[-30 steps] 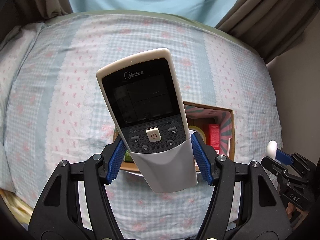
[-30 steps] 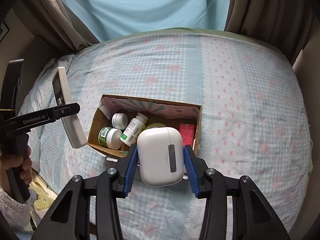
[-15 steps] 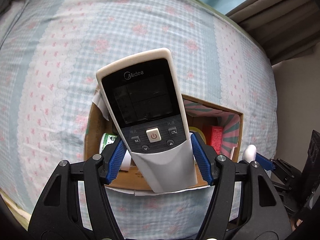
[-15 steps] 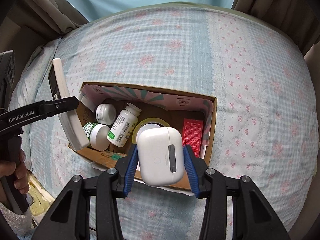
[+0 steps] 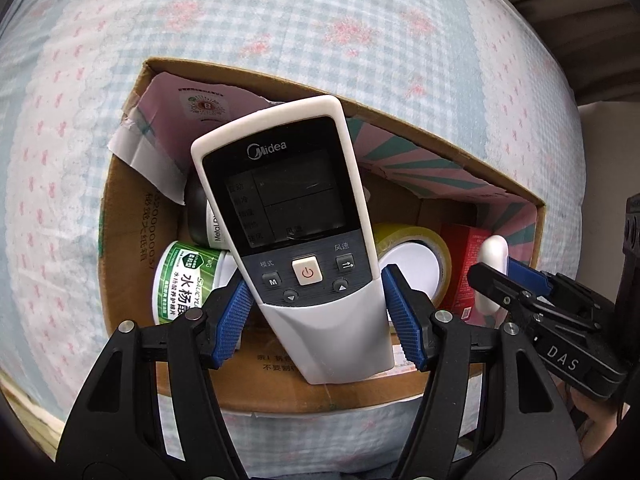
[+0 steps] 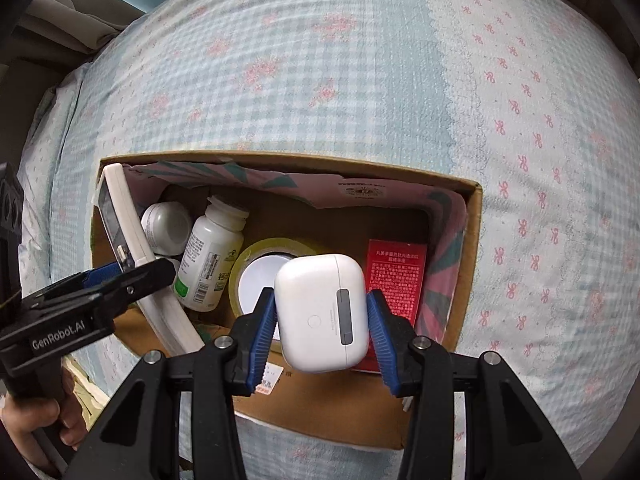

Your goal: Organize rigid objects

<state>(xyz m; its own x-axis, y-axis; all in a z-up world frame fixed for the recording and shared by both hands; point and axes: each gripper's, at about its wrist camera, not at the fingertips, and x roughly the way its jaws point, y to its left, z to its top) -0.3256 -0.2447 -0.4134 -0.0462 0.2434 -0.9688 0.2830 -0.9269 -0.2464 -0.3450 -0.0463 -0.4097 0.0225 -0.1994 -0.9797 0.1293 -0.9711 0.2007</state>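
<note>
The left claw grips the remote upright over the box's left end, its long axis pointing down into it, while the right claw grips the case above the near edge.

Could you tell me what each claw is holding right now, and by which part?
The left claw grips the remote control by its lower sides; the right claw grips the white earbud case by its two sides.
</note>
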